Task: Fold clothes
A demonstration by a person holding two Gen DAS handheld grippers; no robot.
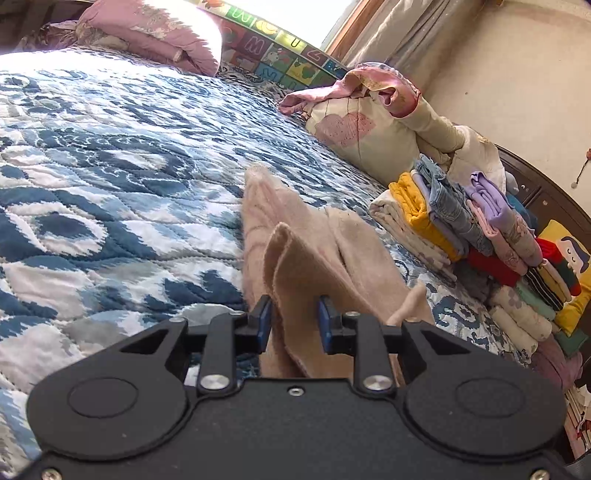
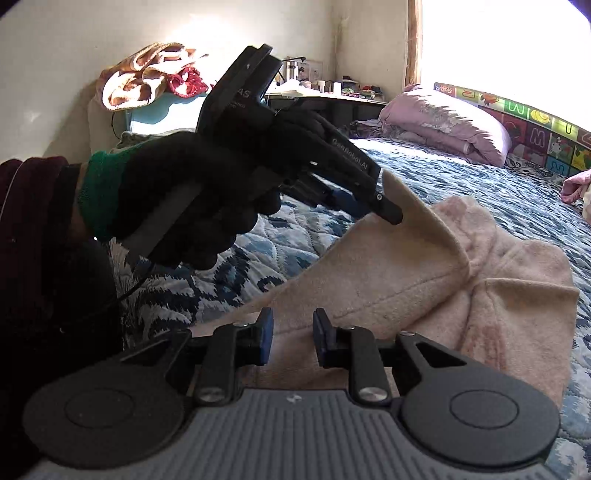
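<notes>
A beige fleece garment [image 1: 314,251] lies on the blue-and-white quilted bed [image 1: 110,166]. In the left wrist view one of its folds runs up between the blue pads of my left gripper [image 1: 294,325], which is shut on it. The right wrist view shows a black-gloved hand [image 2: 184,192] holding that left gripper [image 2: 391,214], with a corner of the garment [image 2: 406,280] lifted off the quilt [image 2: 480,177]. My right gripper [image 2: 291,336] sits low at the garment's near edge, its jaws narrow with cloth between them. The edge runs taut between the two grippers.
A stack of folded clothes [image 1: 461,229] stands along the right side of the bed by the headboard, beside a cream pillow [image 1: 362,136]. A pink pillow [image 1: 147,29] and an alphabet play mat [image 1: 280,55] lie at the far end. A cluttered desk [image 2: 332,96] stands beyond the bed.
</notes>
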